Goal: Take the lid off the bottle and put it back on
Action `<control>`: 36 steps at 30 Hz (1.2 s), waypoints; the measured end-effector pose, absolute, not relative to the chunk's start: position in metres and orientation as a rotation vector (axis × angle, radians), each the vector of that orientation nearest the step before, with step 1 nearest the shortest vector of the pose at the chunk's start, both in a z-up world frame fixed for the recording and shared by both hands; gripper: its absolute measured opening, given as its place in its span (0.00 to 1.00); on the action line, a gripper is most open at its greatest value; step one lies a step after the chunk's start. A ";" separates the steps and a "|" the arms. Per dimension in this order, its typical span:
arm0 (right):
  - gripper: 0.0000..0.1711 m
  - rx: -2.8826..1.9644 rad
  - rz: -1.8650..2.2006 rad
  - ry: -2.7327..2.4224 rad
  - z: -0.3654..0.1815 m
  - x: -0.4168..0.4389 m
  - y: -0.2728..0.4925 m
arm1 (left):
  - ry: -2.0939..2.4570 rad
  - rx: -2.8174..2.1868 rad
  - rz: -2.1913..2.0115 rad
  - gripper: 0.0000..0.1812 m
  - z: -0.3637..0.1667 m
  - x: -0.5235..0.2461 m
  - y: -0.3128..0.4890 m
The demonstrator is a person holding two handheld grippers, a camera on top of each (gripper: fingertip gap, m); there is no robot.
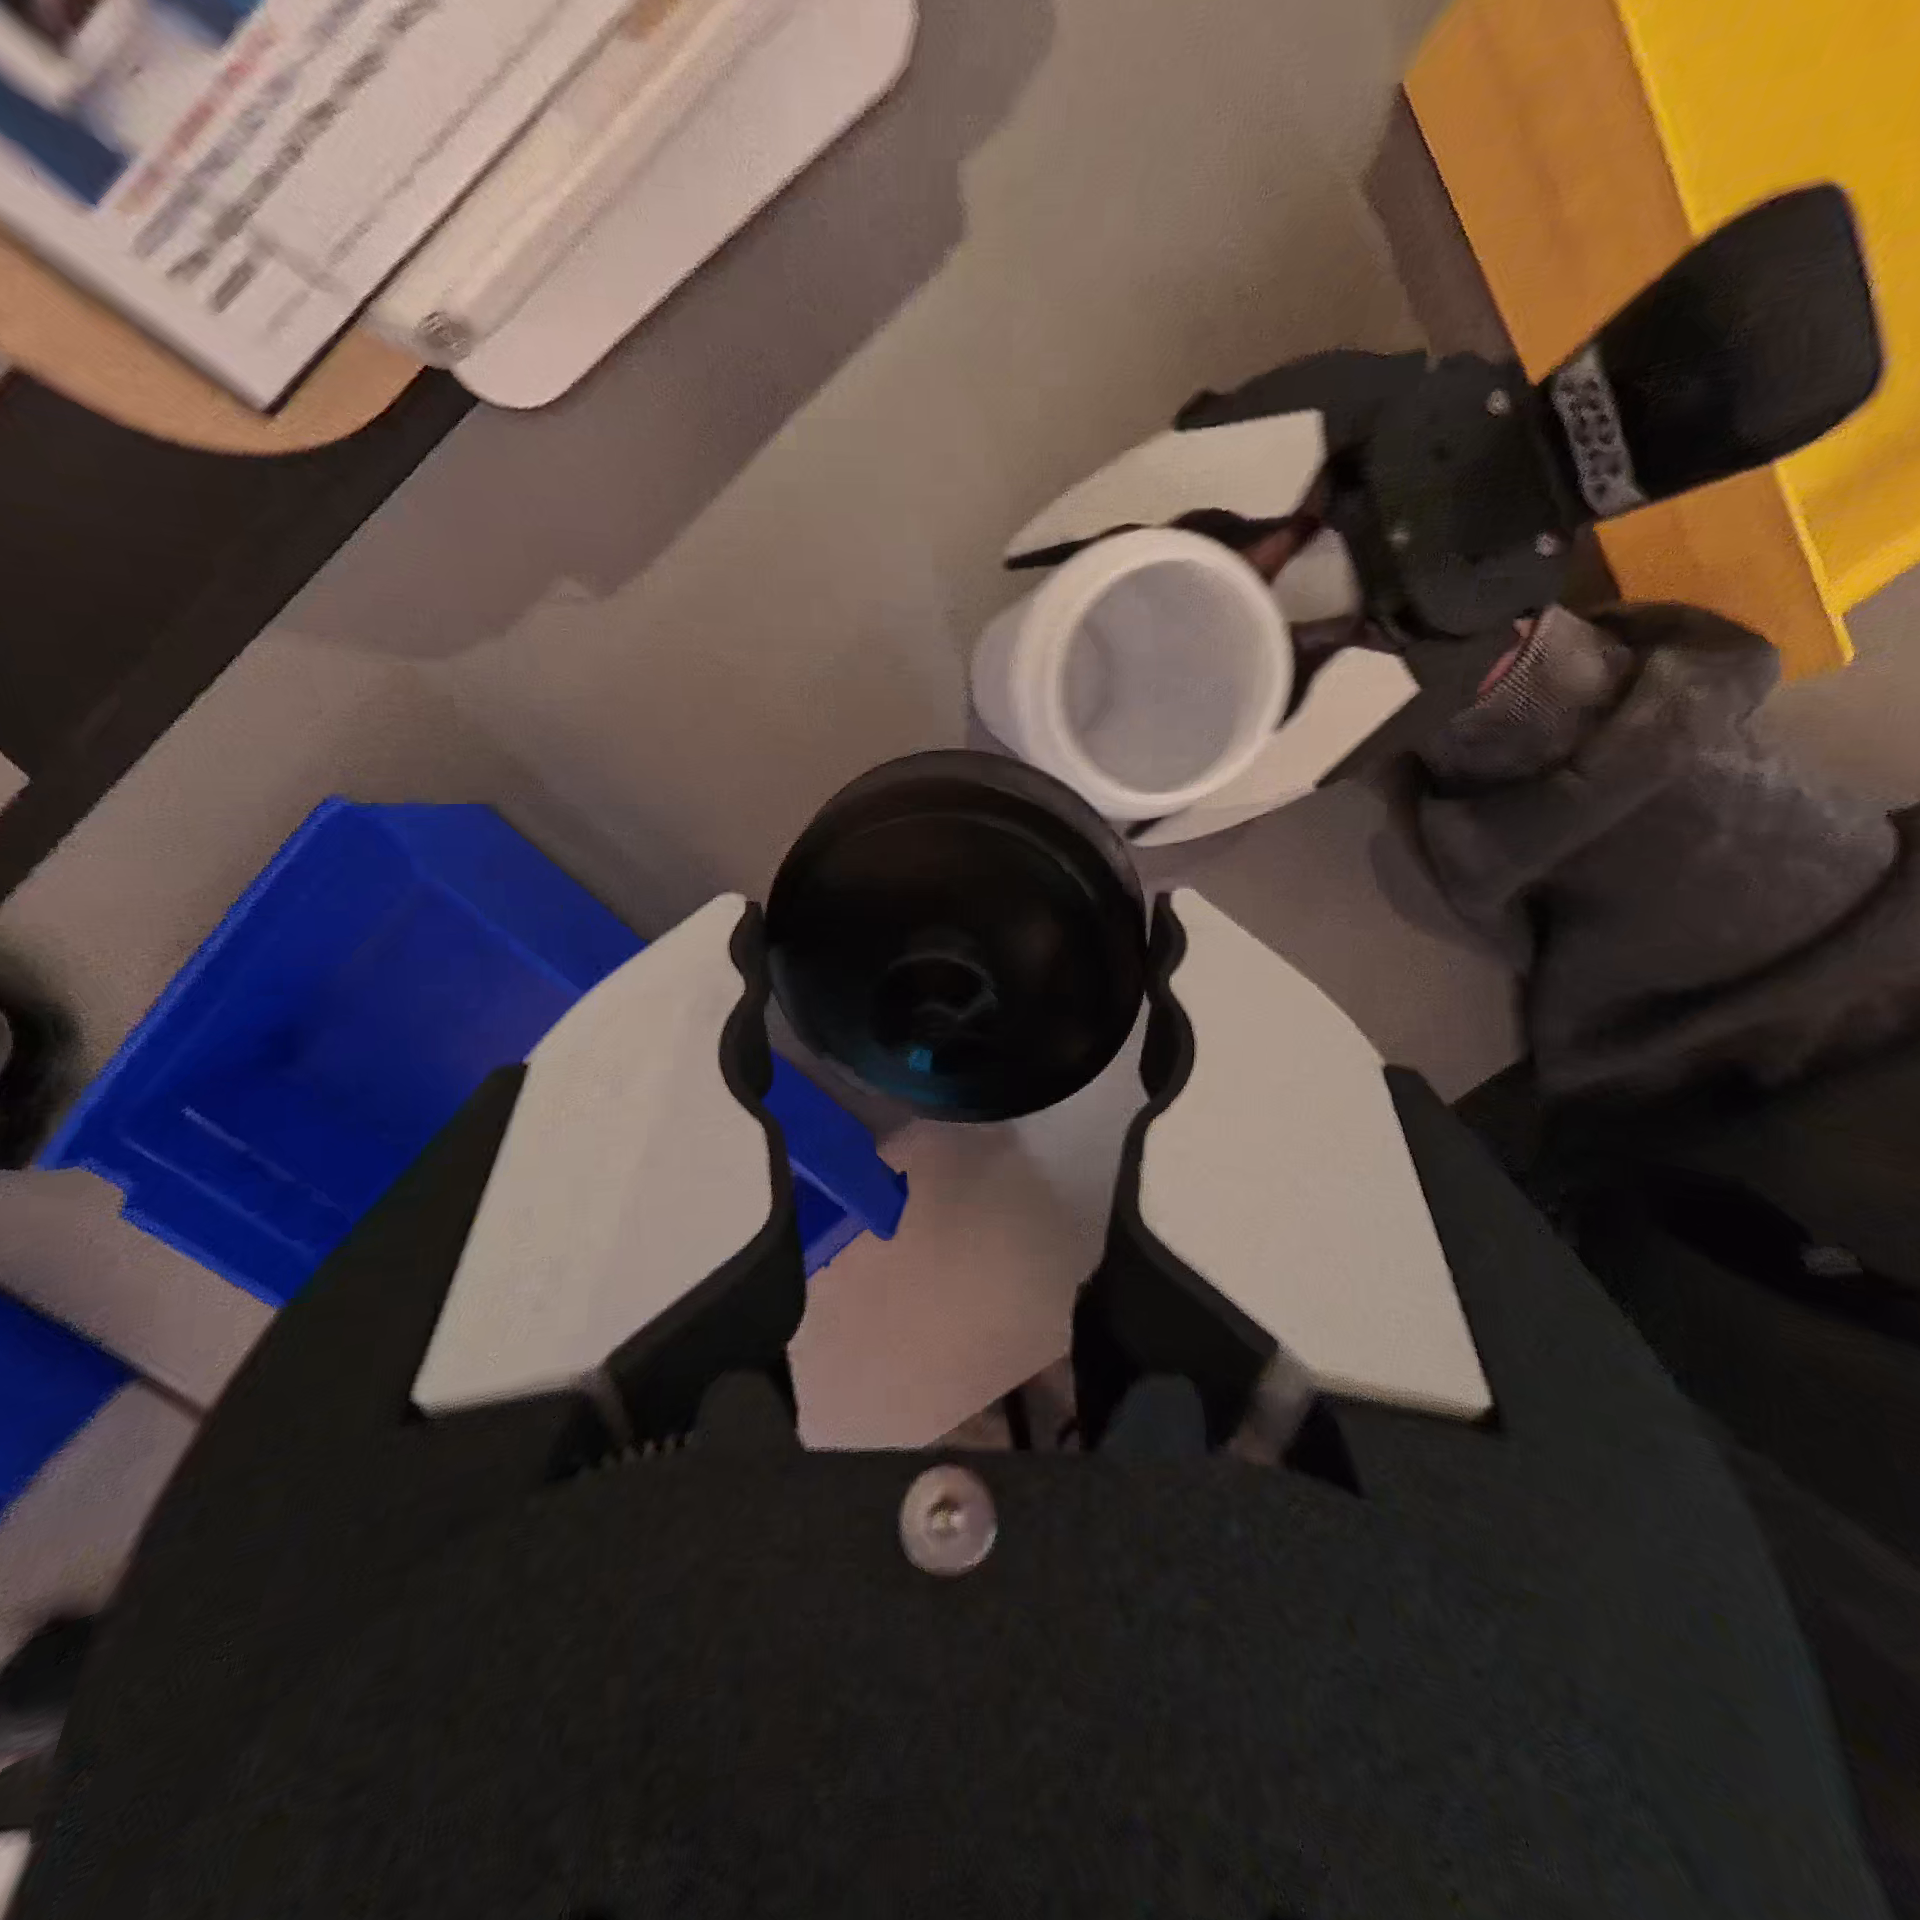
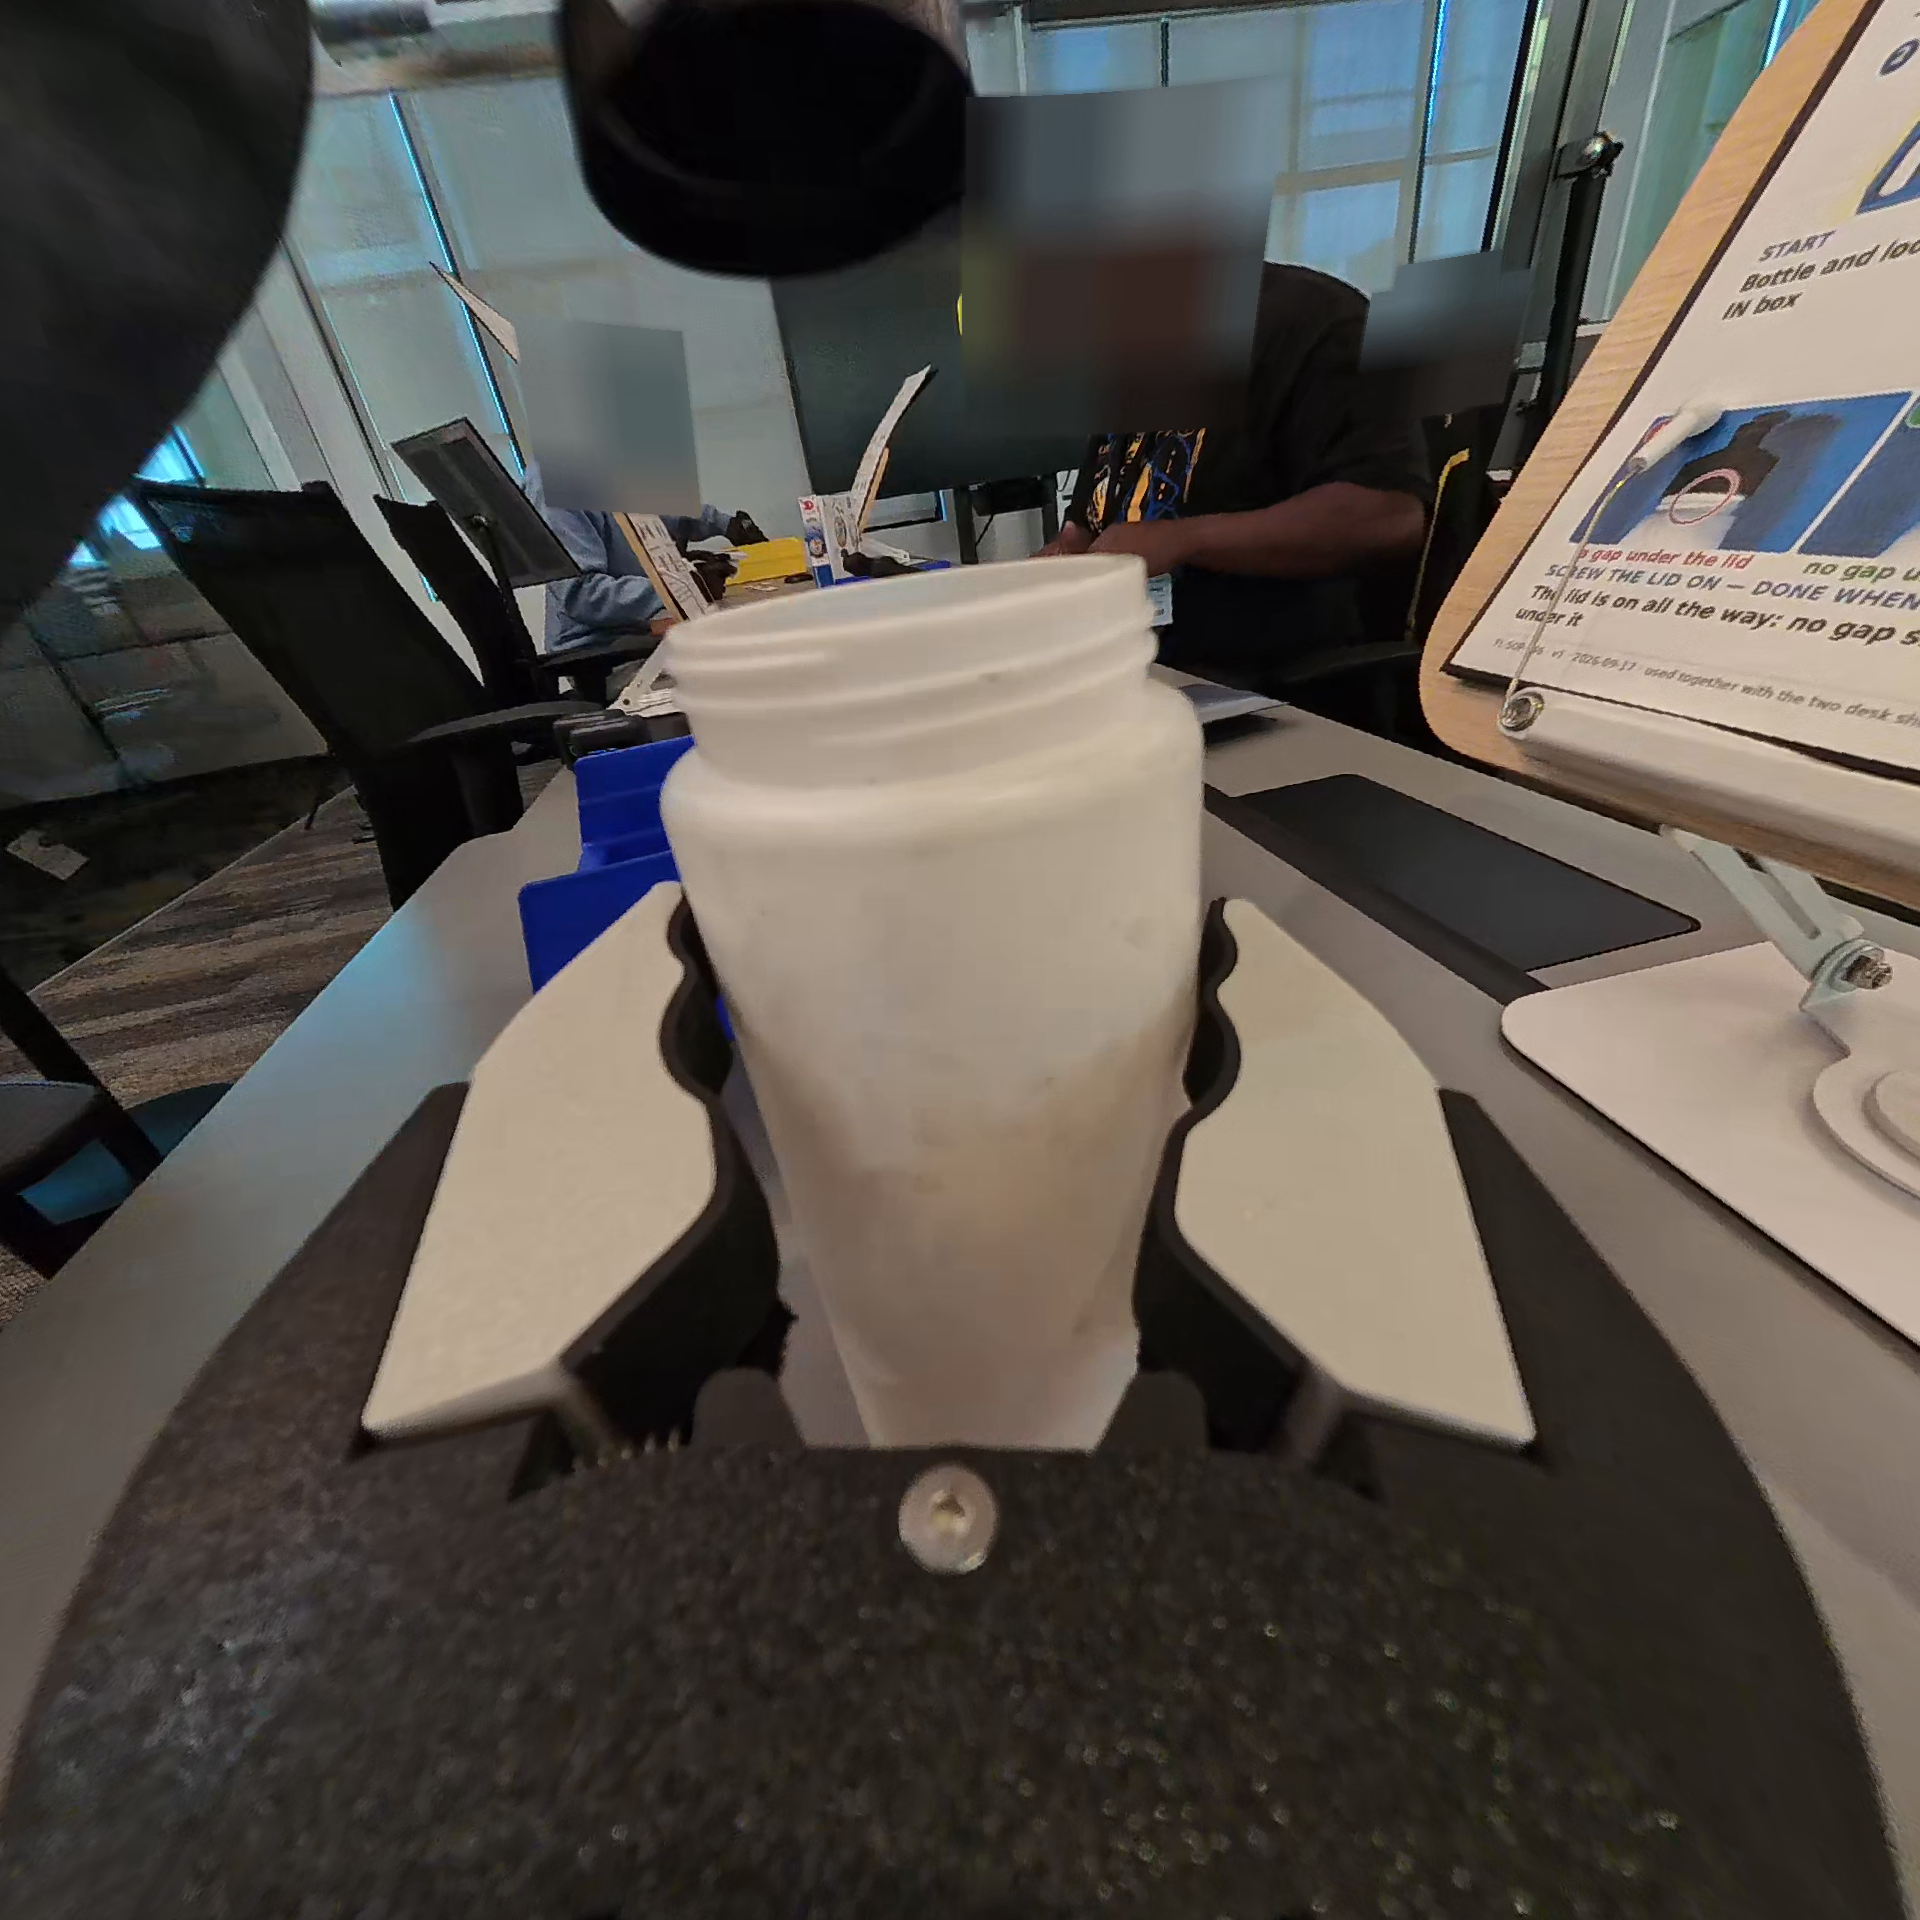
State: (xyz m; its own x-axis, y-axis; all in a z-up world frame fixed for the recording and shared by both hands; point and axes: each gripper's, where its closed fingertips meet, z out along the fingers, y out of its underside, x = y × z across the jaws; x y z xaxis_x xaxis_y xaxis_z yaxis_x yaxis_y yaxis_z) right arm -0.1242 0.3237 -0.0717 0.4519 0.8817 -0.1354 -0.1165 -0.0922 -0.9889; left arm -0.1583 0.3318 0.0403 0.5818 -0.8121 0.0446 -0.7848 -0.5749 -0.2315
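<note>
The right claw clamps the rigid, light-looking white bottle mid-body; the left claw pinches the hard black lid by its rim.

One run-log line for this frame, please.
left gripper: holds black lid | right gripper: holds white bottle | bottle open | lid above

L claw is pointing down, fingers clamping the black lid by its rim. R claw is lying level, fingers gripping the white bottle body, upright, w/ L claw raised above it.
</note>
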 end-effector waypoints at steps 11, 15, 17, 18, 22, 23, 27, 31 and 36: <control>0.51 -1.422 0.951 -0.732 -0.072 -0.124 0.321 | 1.491 -2.713 0.108 0.38 -0.015 -0.098 0.312; 0.51 -1.424 0.951 -0.730 -0.072 -0.124 0.322 | 1.478 -2.731 0.130 0.38 -0.027 -0.097 0.313; 0.51 -1.418 0.956 -0.729 -0.072 -0.124 0.322 | 1.485 -2.713 0.127 0.38 -0.026 -0.097 0.313; 0.51 -1.418 0.958 -0.729 -0.072 -0.124 0.322 | 1.491 -2.701 0.125 0.39 -0.027 -0.097 0.314; 0.51 -1.421 0.958 -0.726 -0.072 -0.125 0.322 | 1.515 -2.659 0.086 0.39 -0.027 -0.097 0.314; 0.51 -1.421 0.959 -0.726 -0.072 -0.125 0.322 | 1.544 -2.632 0.081 0.39 -0.027 -0.097 0.314; 0.51 -1.422 0.957 -0.729 -0.072 -0.124 0.322 | 1.710 -2.481 0.095 0.39 -0.027 -0.097 0.313; 0.51 -1.420 0.960 -0.725 -0.072 -0.125 0.322 | 1.903 -2.306 0.033 0.39 -0.027 -0.095 0.312; 0.51 -1.420 0.960 -0.725 -0.072 -0.125 0.322 | 2.082 -2.086 -0.052 0.39 -0.027 -0.096 0.311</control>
